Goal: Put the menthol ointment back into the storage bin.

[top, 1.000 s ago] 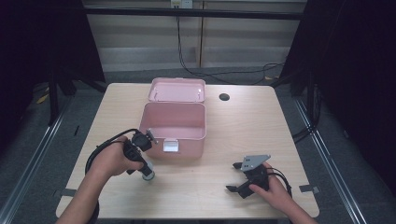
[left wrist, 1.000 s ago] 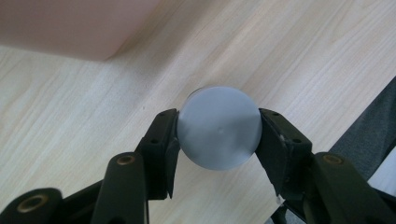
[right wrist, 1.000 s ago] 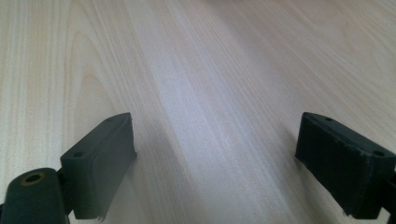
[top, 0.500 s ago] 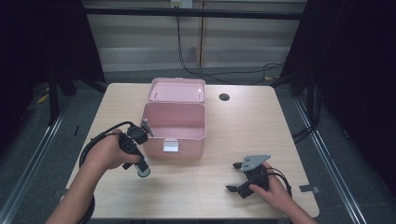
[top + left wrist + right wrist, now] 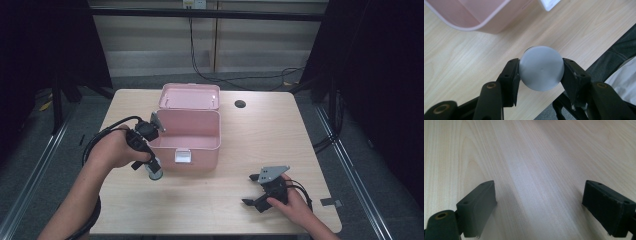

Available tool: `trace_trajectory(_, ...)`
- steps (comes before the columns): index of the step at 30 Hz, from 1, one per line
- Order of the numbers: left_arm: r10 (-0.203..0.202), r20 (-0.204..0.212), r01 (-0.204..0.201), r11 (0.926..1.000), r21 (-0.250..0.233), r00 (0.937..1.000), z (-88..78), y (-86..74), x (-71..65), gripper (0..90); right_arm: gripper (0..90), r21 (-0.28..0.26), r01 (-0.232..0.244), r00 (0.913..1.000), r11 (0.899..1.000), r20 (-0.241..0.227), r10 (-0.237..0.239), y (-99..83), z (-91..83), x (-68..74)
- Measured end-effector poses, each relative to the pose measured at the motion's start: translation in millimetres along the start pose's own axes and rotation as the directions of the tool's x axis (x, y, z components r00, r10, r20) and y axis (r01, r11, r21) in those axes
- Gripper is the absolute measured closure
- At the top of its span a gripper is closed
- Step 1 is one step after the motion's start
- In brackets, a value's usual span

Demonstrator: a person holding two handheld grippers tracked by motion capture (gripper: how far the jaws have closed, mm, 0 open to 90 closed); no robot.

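Step judged: grey round-ended object (image 5: 541,68) carried toward open pink box (image 5: 186,131). Object clamped between jaws of left gripper (image 5: 154,167), held at box's front-left corner, apparently clear of table (image 5: 280,135). Next move judged: lift over rim, release inside. Box interior seen bare where visible. Right gripper (image 5: 256,190) rested on table, jaws spread wide, nothing held.

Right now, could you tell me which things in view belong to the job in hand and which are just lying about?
In the job:
- grey round object, clamped in the left gripper
- open pink box

Lying about:
- right gripper, open, idle on the table
- cables on the floor
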State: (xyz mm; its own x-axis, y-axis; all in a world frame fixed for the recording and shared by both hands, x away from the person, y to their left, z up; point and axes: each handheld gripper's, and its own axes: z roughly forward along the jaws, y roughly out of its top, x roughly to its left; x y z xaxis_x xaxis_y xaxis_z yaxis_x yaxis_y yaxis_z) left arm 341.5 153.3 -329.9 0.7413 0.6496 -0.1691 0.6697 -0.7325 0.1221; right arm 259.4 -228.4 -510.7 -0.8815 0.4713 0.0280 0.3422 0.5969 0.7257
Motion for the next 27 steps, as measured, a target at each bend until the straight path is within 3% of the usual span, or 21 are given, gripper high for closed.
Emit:
trace_trajectory(13,-0.030,-0.003,0.030,0.9994,-0.018,0.9995,-27.0,16.2,0.3,50.1,11.0,0.000,0.000,1.0000,1.000,0.000,0.000,0.0,0.0,0.0)
trace_trajectory(27,-0.043,-0.020,0.042,0.9970,-0.065,0.9989,-47.4,49.1,0.2,50.1,11.0,0.002,-0.003,1.0000,1.000,-0.001,0.003,0.0,-0.1,0.2)
